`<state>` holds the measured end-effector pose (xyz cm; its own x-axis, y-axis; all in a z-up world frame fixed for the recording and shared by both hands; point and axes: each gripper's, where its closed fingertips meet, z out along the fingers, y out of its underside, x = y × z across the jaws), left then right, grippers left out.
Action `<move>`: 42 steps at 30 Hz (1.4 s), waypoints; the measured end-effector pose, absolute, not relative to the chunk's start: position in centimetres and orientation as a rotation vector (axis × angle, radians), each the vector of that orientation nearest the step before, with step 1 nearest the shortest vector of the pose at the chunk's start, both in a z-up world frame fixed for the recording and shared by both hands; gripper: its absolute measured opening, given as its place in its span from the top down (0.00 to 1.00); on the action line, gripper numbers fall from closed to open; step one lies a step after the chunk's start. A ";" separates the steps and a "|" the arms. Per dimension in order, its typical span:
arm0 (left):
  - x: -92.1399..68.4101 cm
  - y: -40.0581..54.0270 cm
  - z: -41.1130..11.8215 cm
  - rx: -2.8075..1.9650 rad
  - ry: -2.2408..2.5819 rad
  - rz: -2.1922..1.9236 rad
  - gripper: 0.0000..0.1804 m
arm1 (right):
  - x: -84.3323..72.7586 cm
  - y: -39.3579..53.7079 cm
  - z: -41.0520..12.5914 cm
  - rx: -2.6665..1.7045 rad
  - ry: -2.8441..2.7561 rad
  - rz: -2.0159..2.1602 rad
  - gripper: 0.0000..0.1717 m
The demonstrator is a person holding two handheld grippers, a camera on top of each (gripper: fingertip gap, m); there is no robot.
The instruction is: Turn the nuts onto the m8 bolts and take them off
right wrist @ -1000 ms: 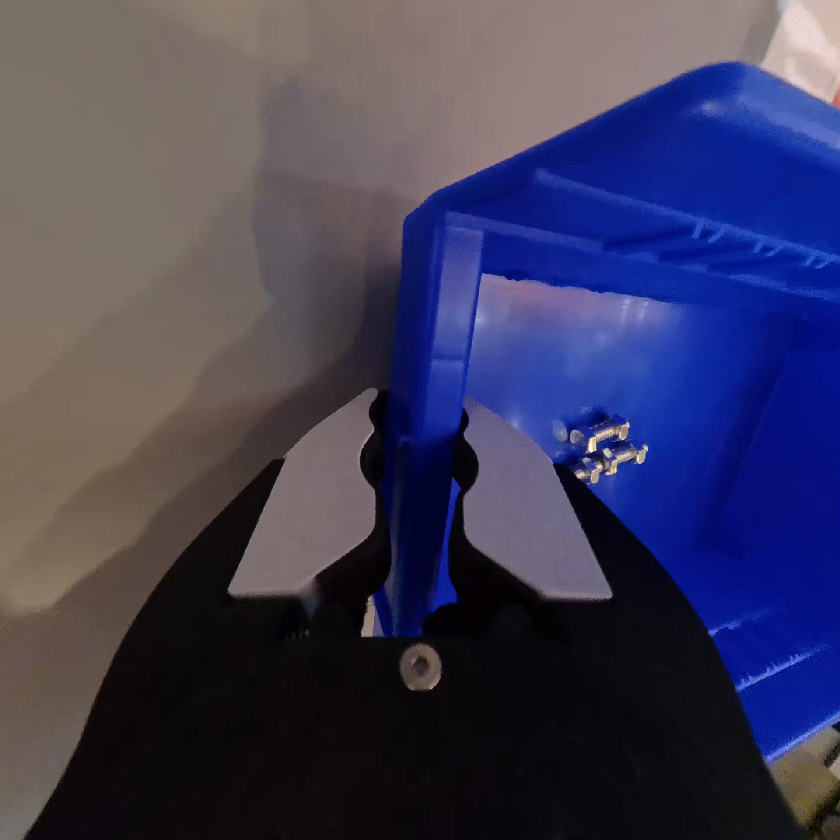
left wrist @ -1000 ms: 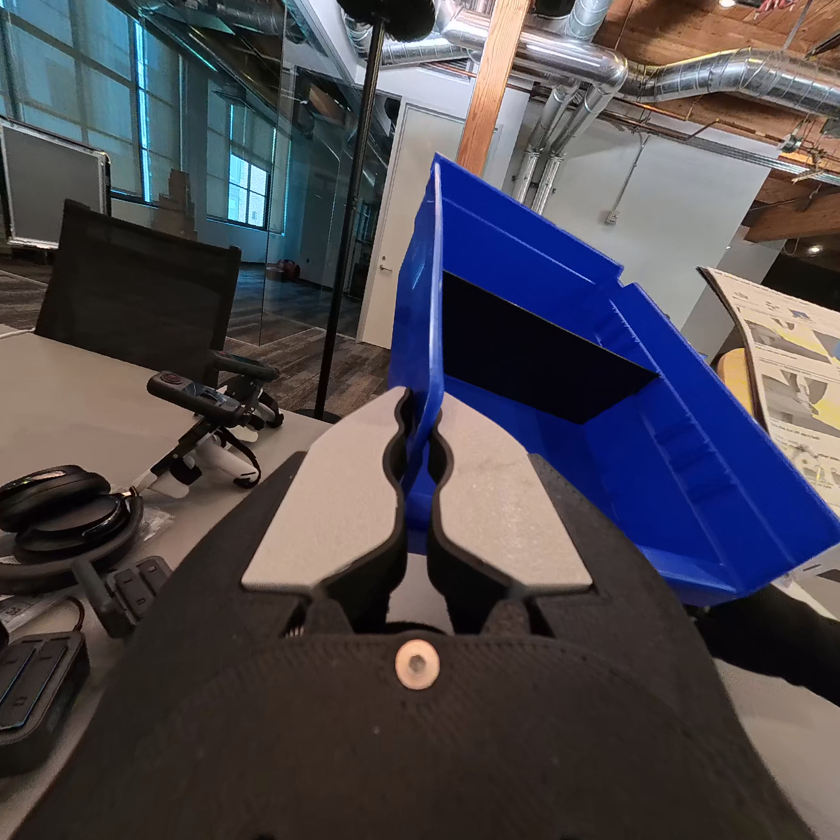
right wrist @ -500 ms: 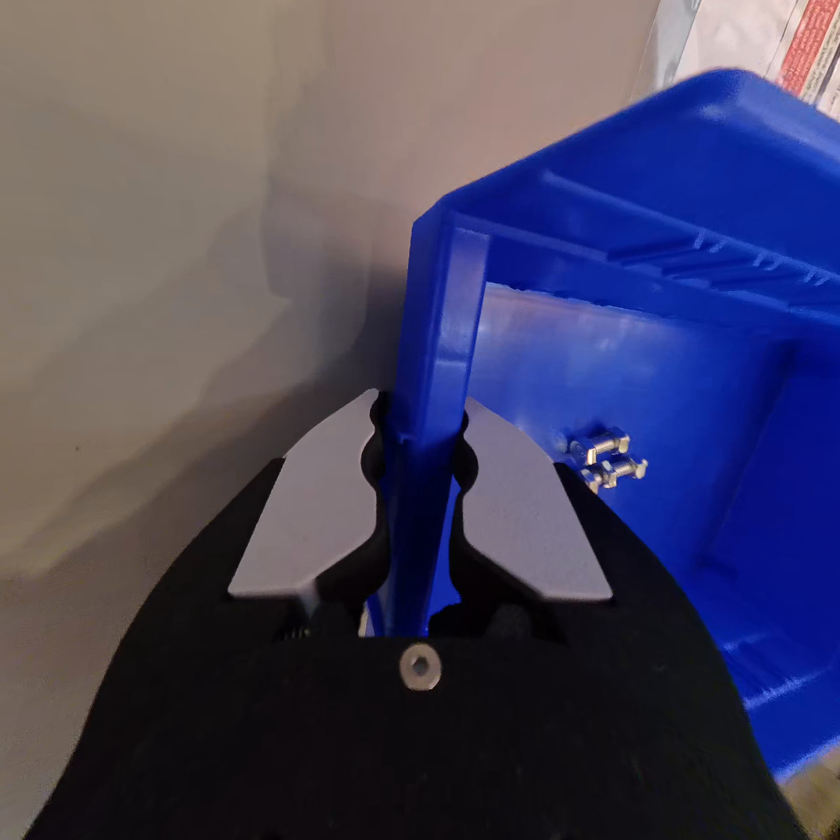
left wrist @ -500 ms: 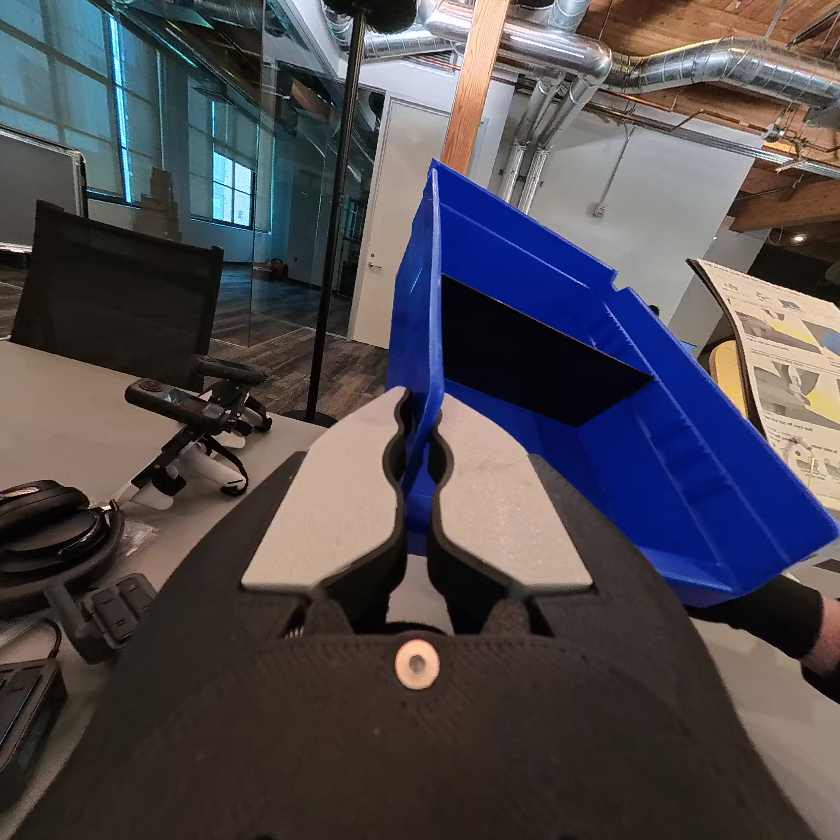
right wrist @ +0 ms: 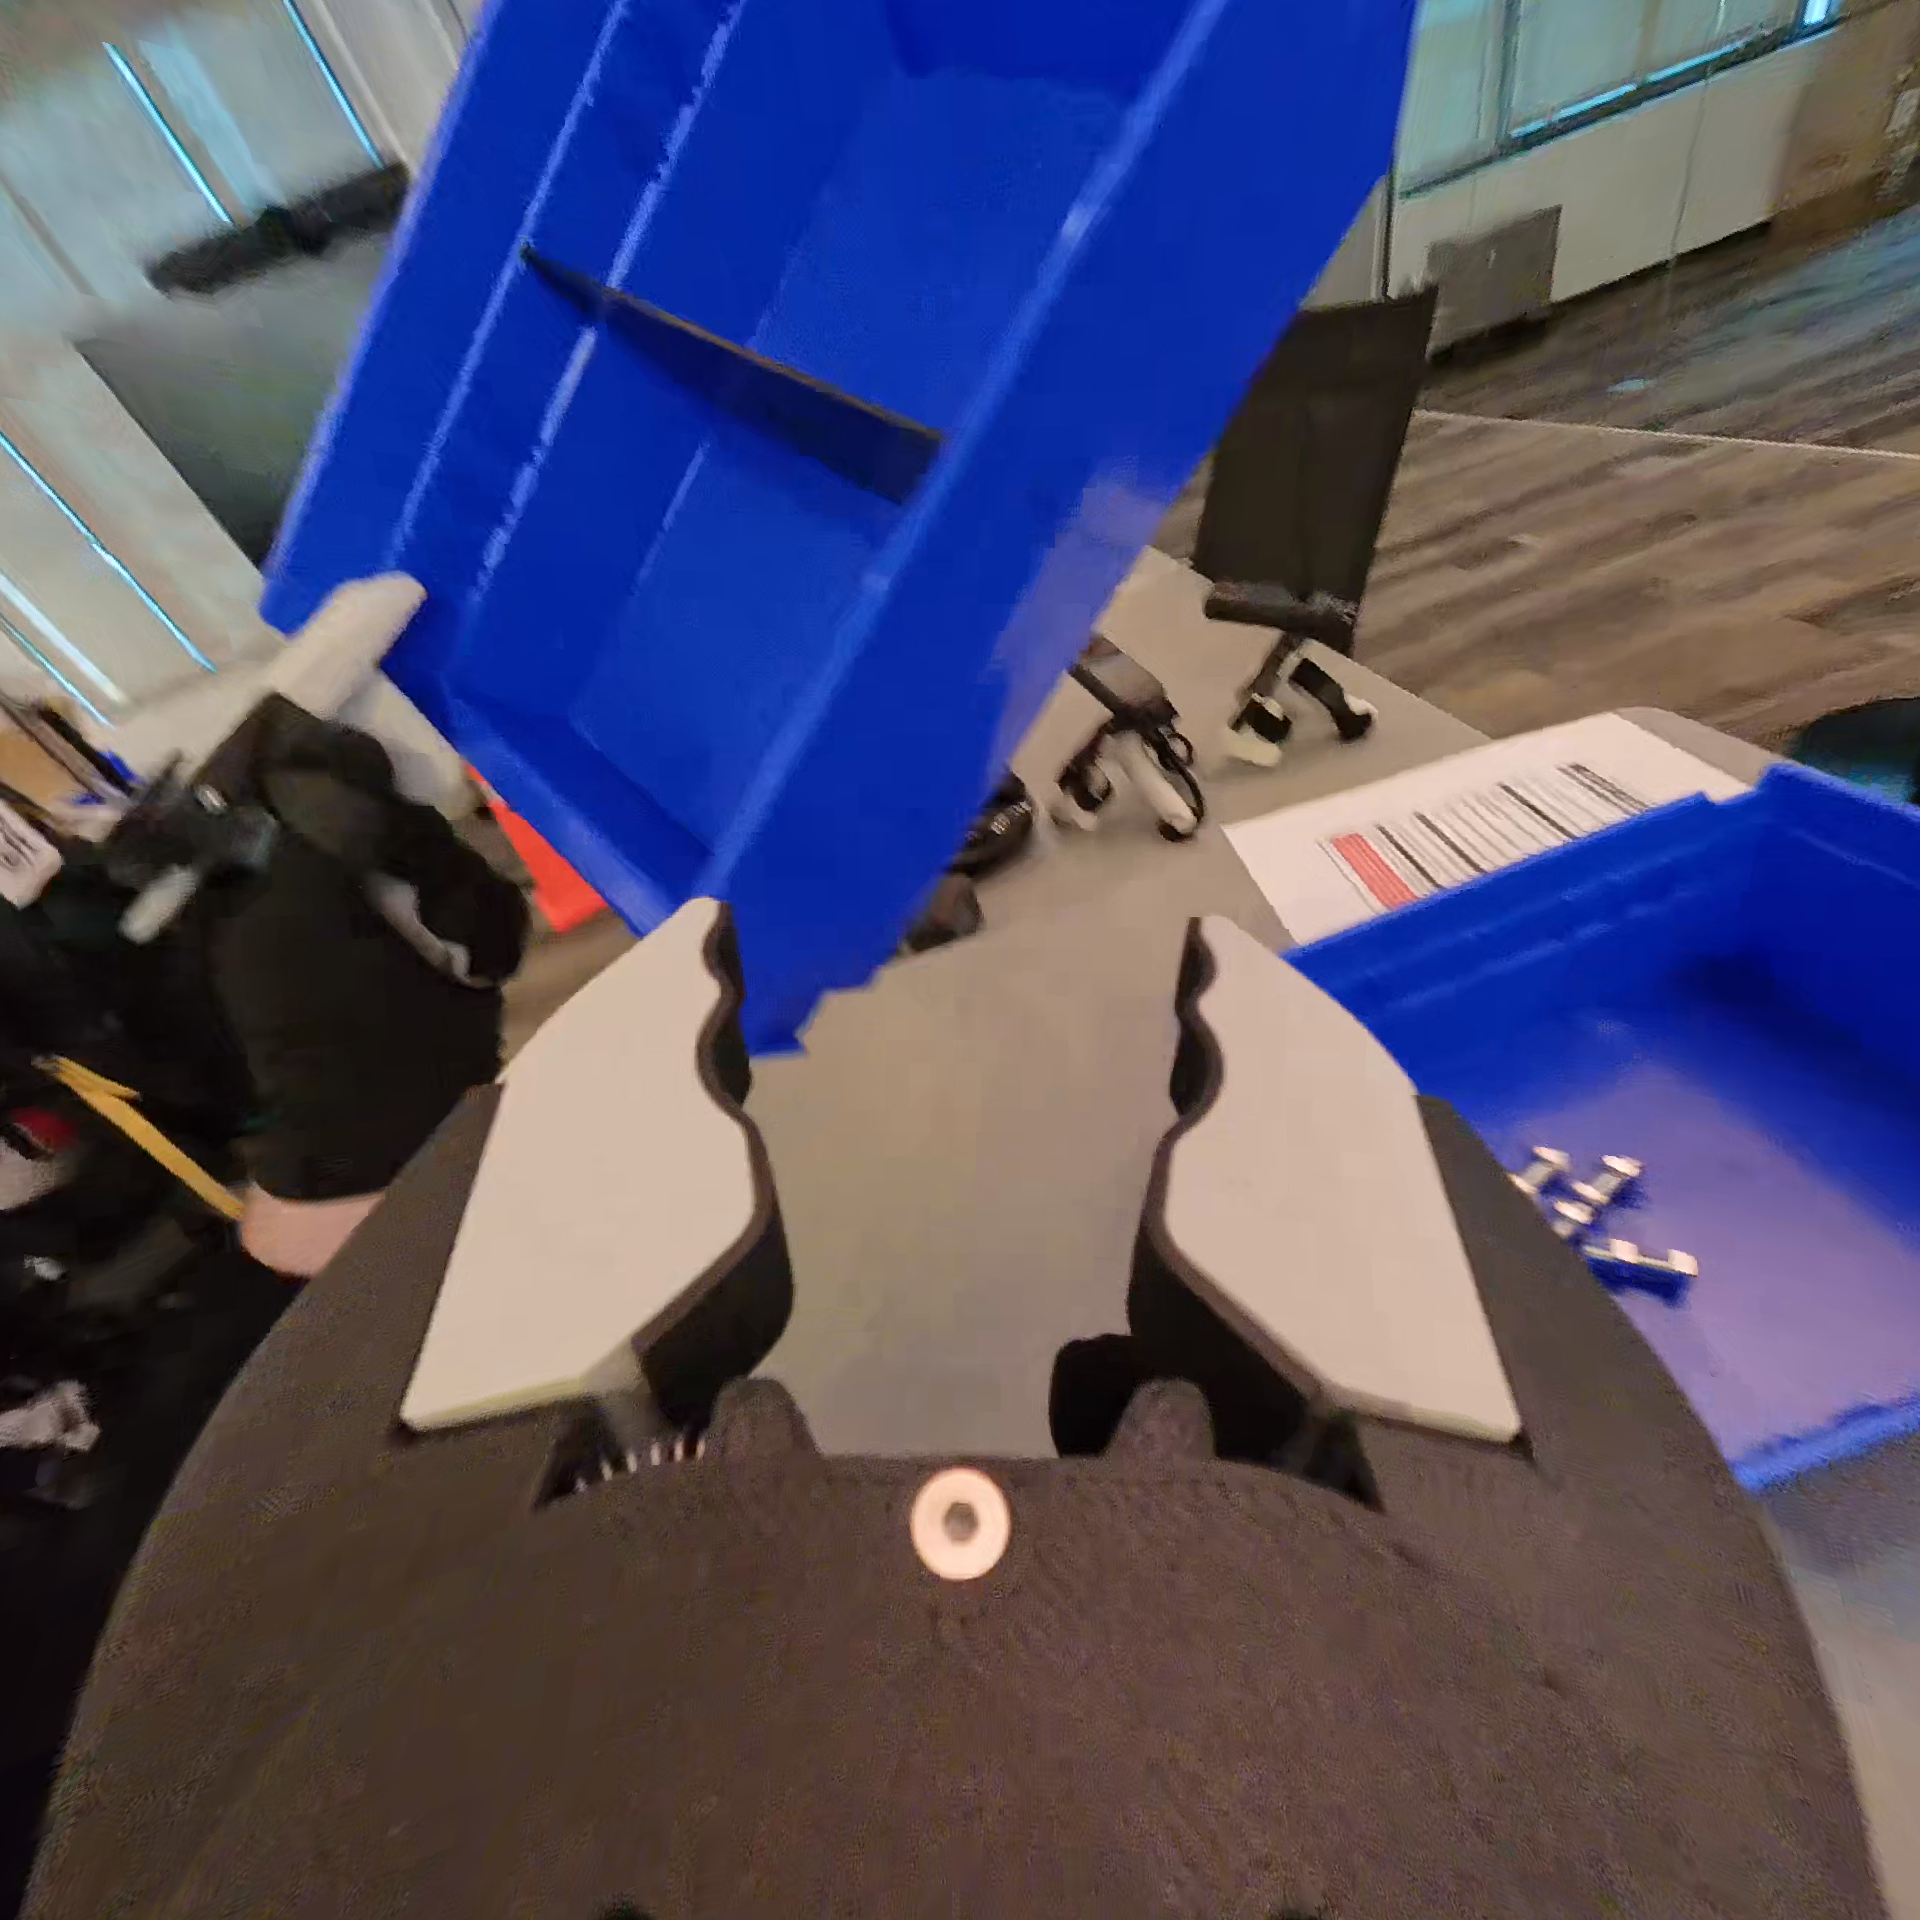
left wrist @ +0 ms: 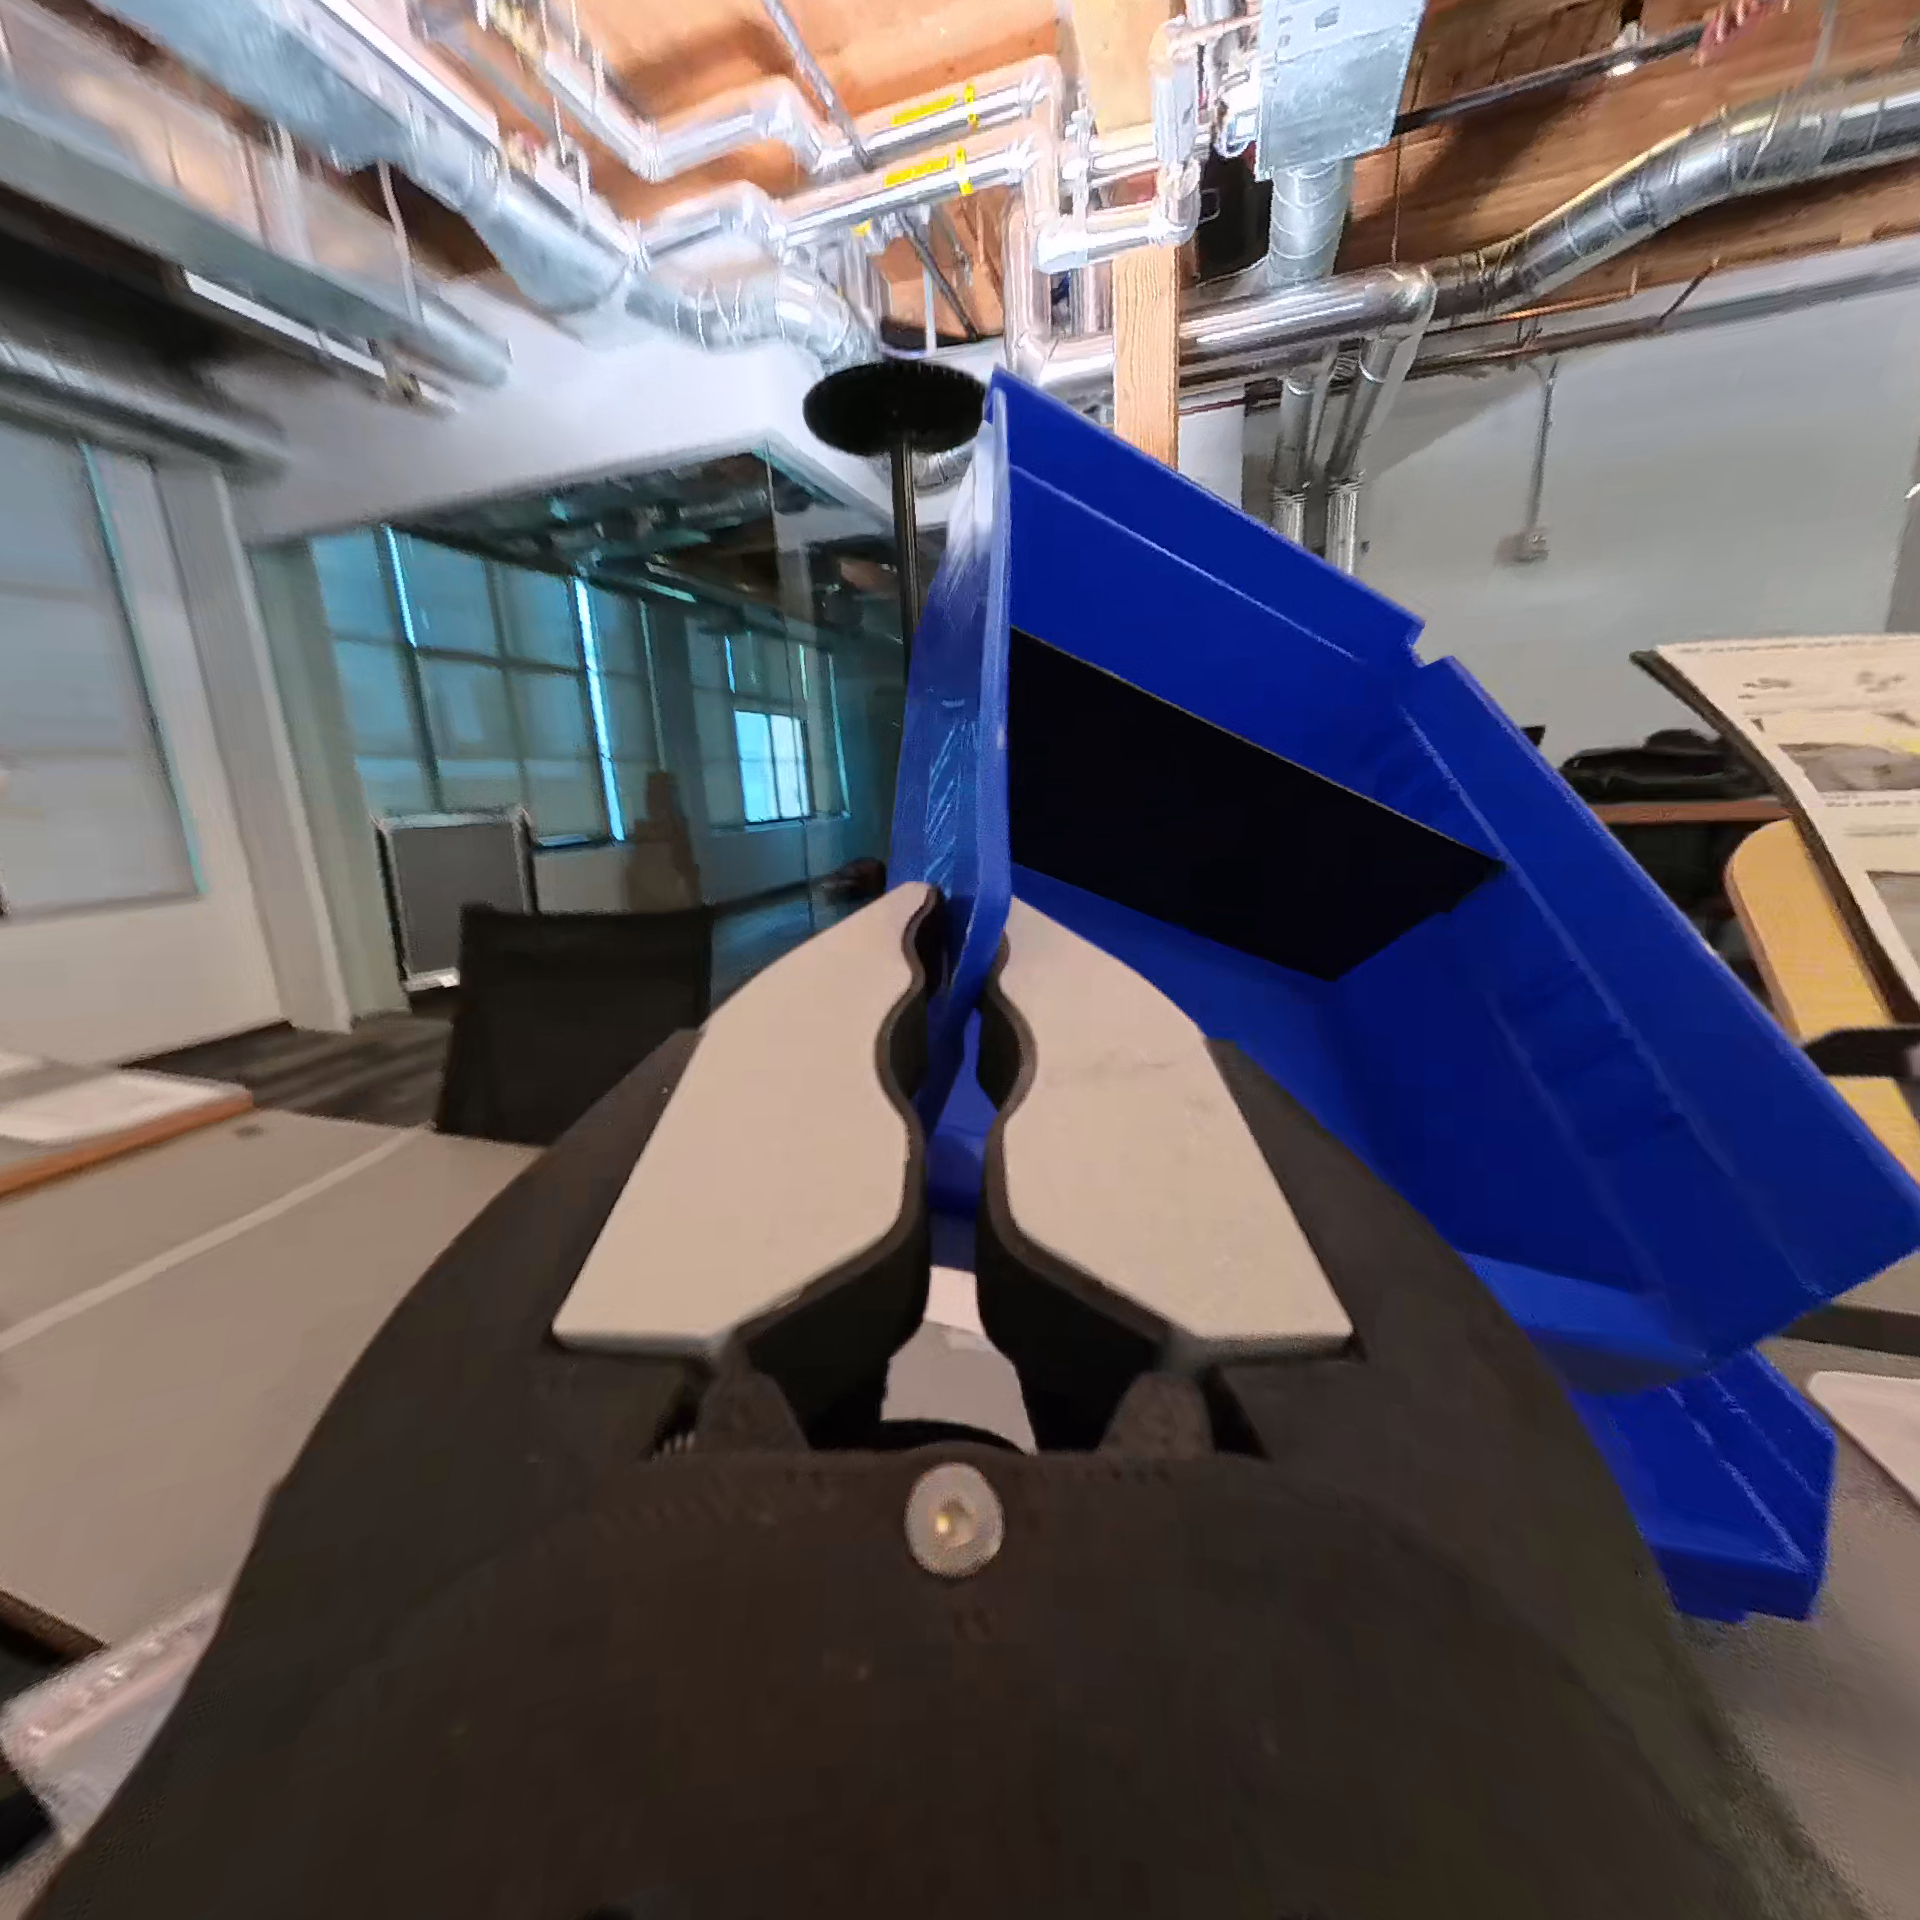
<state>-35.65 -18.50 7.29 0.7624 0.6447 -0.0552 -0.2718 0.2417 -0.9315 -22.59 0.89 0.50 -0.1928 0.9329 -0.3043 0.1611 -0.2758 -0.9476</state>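
Right wrist view: the right hand-held gripper (right wrist: 961, 997) gapes wide, holding nothing. The left hand-held gripper (left wrist: 961, 971) pinches the wall of a raised, empty bin (left wrist: 1351, 831). Bolts (right wrist: 1600, 1216) lie in a second bin (right wrist: 1558, 935) on the bench (right wrist: 956, 1195); no threading looks begun.

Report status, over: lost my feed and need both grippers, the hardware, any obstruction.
Left gripper clamped on raised blue bin's wall. Right gripper open, holding nothing. Bolts lie in second blue bin on table. Raised bin hangs over the workspace.
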 end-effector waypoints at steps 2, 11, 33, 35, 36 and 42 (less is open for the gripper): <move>-32.9 -17.3 8.4 -1.173 -0.338 0.721 0.98 | -22.5 0.7 1.2 -1.446 -1.268 1.586 0.51; -22.0 -12.2 9.4 -1.157 -0.112 0.905 0.98 | -20.9 3.1 -2.2 -1.654 -1.178 1.536 0.89; 12.7 2.6 5.0 -1.169 0.468 -0.500 0.77 | 23.4 18.7 3.2 -1.702 -0.790 0.537 0.95; 16.0 4.8 2.7 -1.216 0.490 -0.647 0.77 | 27.9 20.2 0.6 -1.779 -0.756 0.453 0.95; 17.3 5.9 1.4 -1.234 0.501 -0.699 0.77 | 29.7 20.8 -1.0 -1.841 -0.743 0.448 0.95; 22.5 13.0 -7.4 -1.471 0.376 -0.987 0.79 | 37.1 24.9 -12.4 -2.203 -0.698 0.362 0.95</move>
